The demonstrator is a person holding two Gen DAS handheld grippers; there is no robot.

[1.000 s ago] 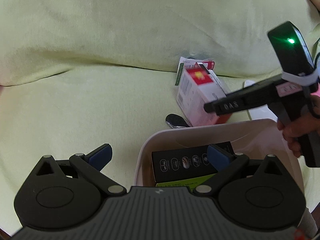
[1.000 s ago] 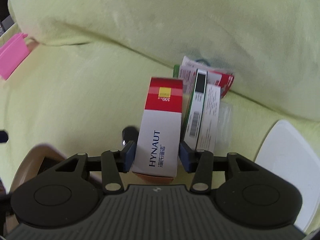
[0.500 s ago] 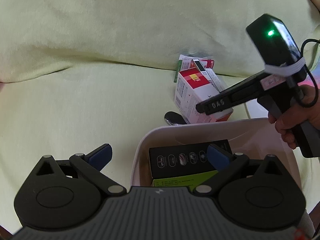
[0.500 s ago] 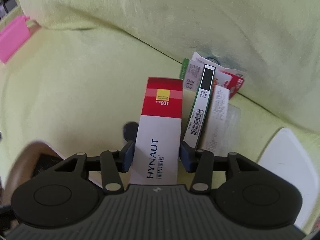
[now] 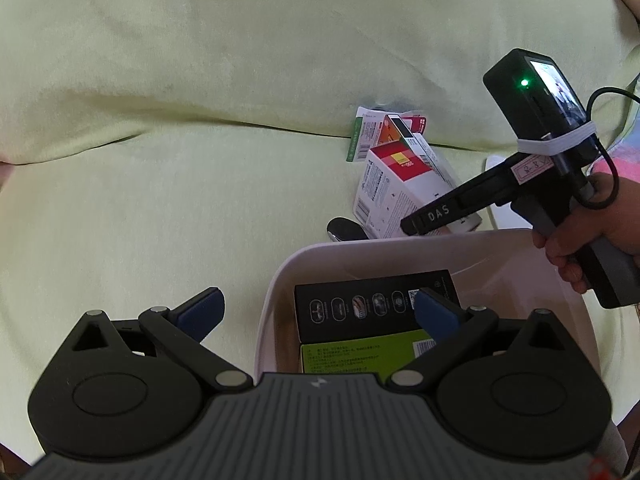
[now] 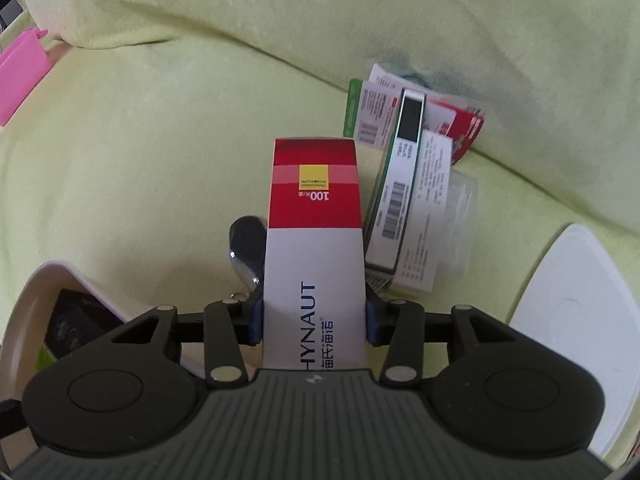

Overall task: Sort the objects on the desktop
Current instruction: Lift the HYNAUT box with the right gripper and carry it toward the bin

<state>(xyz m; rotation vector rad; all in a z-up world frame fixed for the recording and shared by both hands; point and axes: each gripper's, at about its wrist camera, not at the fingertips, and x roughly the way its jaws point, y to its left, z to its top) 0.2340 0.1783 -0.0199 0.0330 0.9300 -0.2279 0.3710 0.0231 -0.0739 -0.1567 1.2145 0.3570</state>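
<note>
My right gripper is shut on a red and white box marked HYNAUT, held lengthwise and pointing away from me. In the left wrist view this box hangs just beyond the far rim of the pale bin, with the right gripper and a hand behind it. My left gripper is open, with one finger outside the bin's left wall and one over its inside. A black box and a green box lie in the bin.
A pile of flat boxes and packets lies on the yellow-green cloth by the fold. A black fob-like object lies beside the held box. There is a white lid at the right and a pink object at the far left.
The right gripper has swung a little to the left, still holding the red and white box near the bin's far rim. The left gripper has not moved.
</note>
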